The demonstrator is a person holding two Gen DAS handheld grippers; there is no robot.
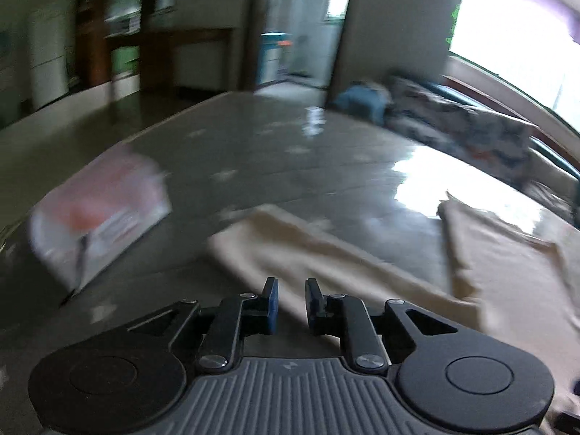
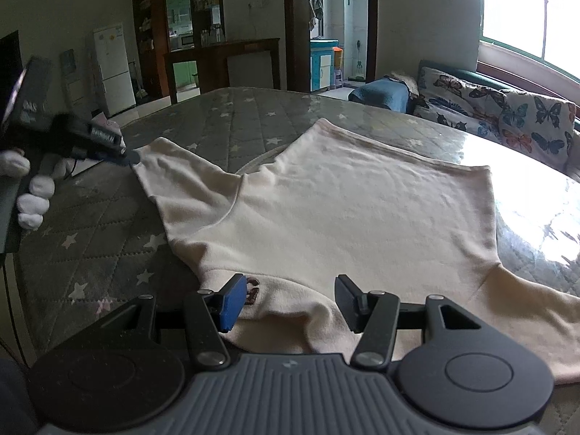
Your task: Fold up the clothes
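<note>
Both wrist views look down low across the bed (image 2: 108, 224) — sharing the cream shirt (image 1: 326, 253).

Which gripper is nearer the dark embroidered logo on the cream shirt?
Right. The right gripper hangs directly over the logo; the left gripper is at the far sleeve tip.

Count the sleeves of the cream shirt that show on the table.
2. One sleeve stretches left, its cuff at the left claw; the other sleeve lies at the right, partly behind the right claw. The shirt lies flat.
</note>
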